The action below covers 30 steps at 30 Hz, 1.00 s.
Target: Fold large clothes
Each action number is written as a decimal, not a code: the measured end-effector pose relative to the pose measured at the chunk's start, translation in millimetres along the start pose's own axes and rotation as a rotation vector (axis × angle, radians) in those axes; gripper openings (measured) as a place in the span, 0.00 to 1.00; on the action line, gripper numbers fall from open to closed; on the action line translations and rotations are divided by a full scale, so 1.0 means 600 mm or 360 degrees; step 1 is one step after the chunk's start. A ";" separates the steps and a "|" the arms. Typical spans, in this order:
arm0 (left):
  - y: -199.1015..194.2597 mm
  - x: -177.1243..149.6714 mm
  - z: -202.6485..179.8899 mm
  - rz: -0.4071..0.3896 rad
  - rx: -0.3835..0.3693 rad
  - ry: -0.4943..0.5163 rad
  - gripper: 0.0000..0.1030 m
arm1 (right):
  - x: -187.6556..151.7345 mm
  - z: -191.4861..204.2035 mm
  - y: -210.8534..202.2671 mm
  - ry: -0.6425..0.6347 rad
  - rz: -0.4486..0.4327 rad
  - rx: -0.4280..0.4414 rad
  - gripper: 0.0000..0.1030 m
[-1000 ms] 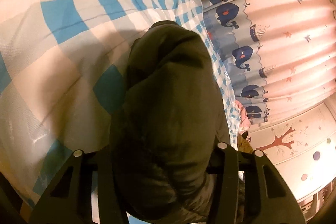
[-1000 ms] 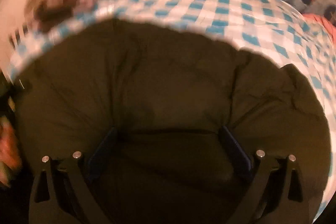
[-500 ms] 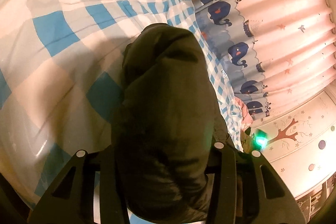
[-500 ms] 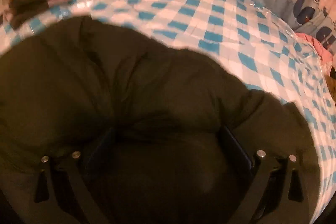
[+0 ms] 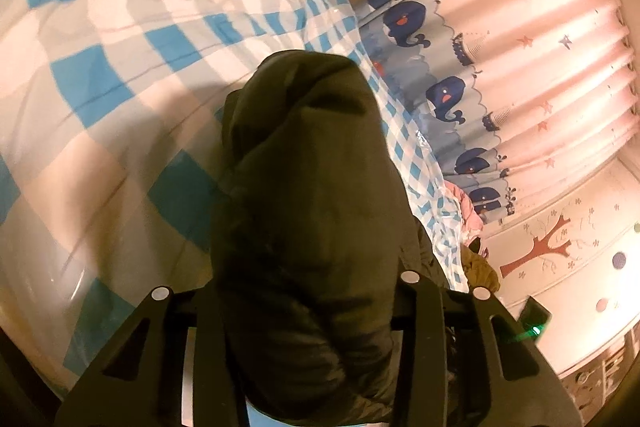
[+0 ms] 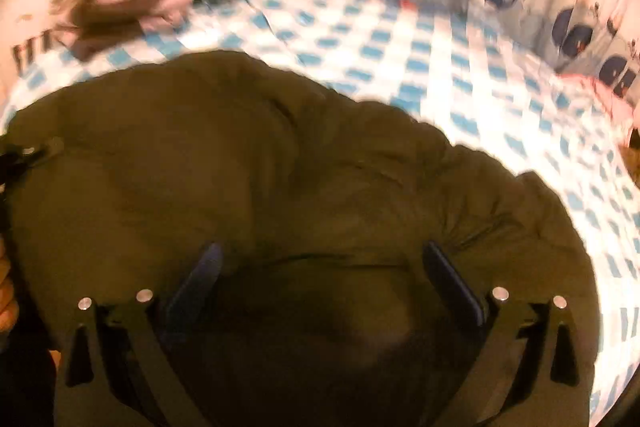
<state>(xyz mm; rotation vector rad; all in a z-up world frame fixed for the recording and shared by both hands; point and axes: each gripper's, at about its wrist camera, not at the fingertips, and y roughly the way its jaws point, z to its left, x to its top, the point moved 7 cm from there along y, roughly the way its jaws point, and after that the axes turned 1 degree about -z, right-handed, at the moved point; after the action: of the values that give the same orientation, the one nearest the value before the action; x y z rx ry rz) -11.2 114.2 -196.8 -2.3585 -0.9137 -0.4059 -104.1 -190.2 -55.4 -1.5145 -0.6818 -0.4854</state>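
The dark olive padded jacket (image 5: pixel 312 207) lay on the blue-and-white checked sheet (image 5: pixel 100 75). The left gripper (image 5: pixel 308 359) was closing on a bunched fold; the right gripper (image 6: pixel 320 291) straddled jacket fabric, grip indeterminate.

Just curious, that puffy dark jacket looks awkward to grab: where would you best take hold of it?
Probably by an edge or bunched end of the jacket, coming in from the near side with the fingers straddling it: the middle is too broad and puffy. The left gripper is closing on such a narrow bunch now.

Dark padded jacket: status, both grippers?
Left gripper closing, dark padded jacket between its fingers. Right gripper open around jacket bulk. Jacket bunched on checked sheet.
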 end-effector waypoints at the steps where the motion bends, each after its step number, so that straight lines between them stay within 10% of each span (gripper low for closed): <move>1: -0.002 0.001 -0.009 -0.0008 -0.0009 0.0020 0.31 | -0.018 0.016 0.014 -0.0047 0.0053 -0.0005 0.94; 6: -0.016 -0.009 -0.108 -0.0055 -0.0063 0.0288 0.28 | -0.046 0.029 0.044 -0.0109 0.0203 -0.0007 0.94; 10: -0.027 -0.013 -0.186 -0.0078 -0.0074 0.0517 0.28 | -0.027 -0.003 -0.031 0.0028 0.0004 0.0040 0.94; 15: -0.014 -0.070 -0.298 -0.0048 -0.0100 0.0833 0.28 | -0.084 0.003 0.031 -0.0081 0.0269 0.0116 0.94; 22: 0.028 -0.160 -0.440 0.0039 -0.0101 0.1292 0.28 | -0.098 -0.257 -0.119 0.1294 -0.0146 0.1125 0.94; 30: 0.164 -0.411 -0.551 0.0412 -0.0055 0.1993 0.28 | -0.200 -0.379 -0.049 0.1828 -0.0115 0.1511 0.93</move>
<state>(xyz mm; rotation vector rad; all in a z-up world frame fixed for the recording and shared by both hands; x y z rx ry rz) -145.2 -273.4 -89.5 -1.6569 0.0045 -1.5160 -187.9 -431.3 -99.0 -0.1808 0.0089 -0.8173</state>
